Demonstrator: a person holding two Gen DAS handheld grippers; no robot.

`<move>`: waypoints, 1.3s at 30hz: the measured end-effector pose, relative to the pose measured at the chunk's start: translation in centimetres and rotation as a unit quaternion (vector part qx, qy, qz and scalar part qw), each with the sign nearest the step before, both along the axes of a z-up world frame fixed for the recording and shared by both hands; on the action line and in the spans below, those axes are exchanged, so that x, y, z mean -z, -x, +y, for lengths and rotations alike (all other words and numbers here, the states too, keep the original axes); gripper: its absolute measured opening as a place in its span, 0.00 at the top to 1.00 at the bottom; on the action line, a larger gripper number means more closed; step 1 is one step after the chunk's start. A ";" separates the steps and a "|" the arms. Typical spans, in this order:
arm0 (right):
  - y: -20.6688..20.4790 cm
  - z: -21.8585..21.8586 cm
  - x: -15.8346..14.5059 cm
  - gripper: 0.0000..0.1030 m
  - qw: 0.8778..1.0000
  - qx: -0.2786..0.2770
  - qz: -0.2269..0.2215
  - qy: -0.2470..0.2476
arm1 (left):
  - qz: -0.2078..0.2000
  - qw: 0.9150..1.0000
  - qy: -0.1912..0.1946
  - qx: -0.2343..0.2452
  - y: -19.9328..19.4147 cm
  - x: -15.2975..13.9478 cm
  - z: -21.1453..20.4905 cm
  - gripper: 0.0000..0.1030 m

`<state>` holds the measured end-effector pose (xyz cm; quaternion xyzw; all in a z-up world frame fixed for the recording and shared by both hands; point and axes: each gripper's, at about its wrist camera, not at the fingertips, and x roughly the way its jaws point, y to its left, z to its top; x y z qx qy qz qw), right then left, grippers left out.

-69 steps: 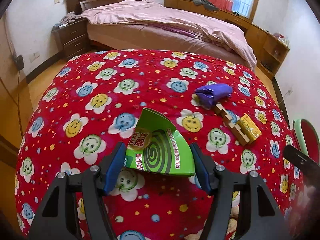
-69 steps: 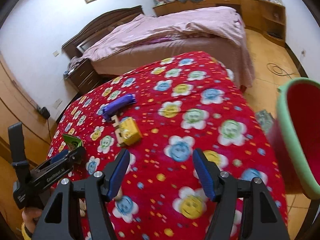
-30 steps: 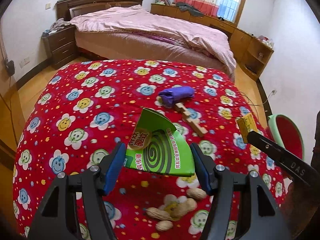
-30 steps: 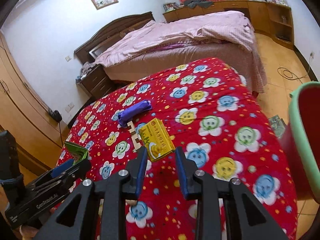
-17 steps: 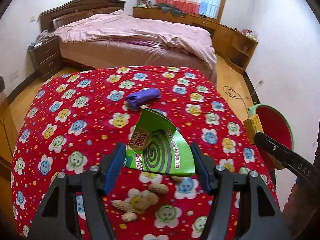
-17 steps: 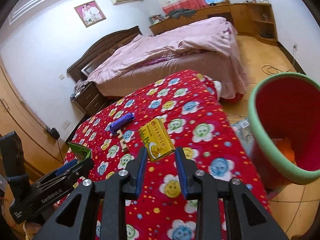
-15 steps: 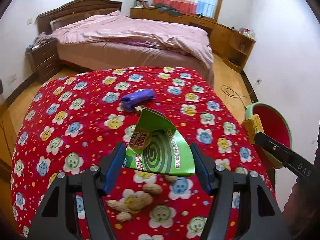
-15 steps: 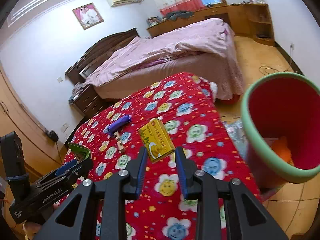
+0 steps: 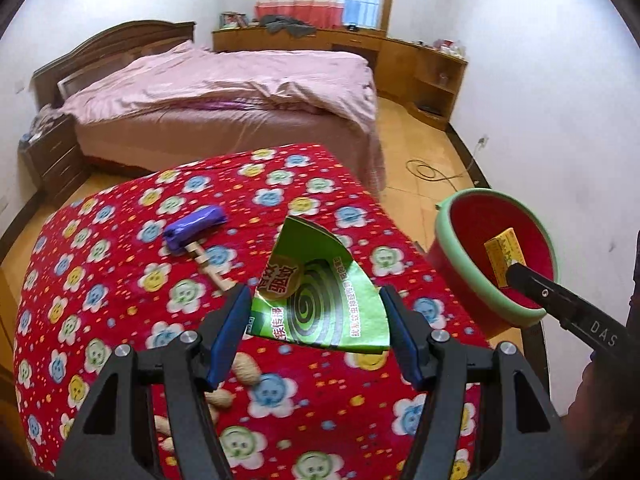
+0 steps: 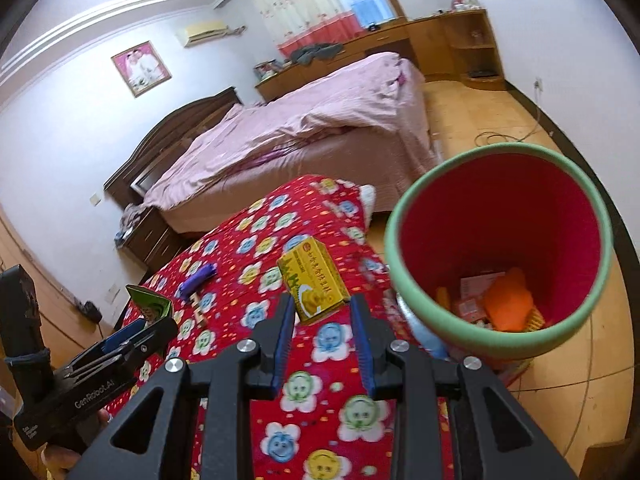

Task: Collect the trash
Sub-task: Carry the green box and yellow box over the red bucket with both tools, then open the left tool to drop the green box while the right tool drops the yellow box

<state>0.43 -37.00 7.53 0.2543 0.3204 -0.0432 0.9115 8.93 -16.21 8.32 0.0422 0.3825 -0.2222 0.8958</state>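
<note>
Right gripper (image 10: 322,322) pinches yellow cardboard box (image 10: 313,282) beside green-rimmed red plastic bin (image 10: 500,344); left gripper (image 9: 316,330) clamps green torn carton piece (image 9: 320,292). Probably centre over the bin mouth before releasing.

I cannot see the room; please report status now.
Left gripper shut on green carton. Right gripper shut on yellow box, beside red bin. Nothing blocks.

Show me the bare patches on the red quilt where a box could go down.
Free: the quilt left of and behind the purple bundle, toward the pink bed, and its right part toward the bin. Crowded: the peanuts near the left gripper, and the wooden piece beside the bundle.
</note>
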 end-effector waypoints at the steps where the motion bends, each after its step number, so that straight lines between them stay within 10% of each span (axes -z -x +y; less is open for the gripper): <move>1: 0.3 -0.4 0.0 0.70 1.000 0.006 0.000 0.000 | -0.002 1.000 0.000 0.005 0.1 0.0 -0.5 0.36; 39: 7.1 -13.4 2.7 0.70 0.985 0.172 0.007 -0.032 | -0.007 0.983 -0.013 0.183 1.2 2.3 -19.6 0.36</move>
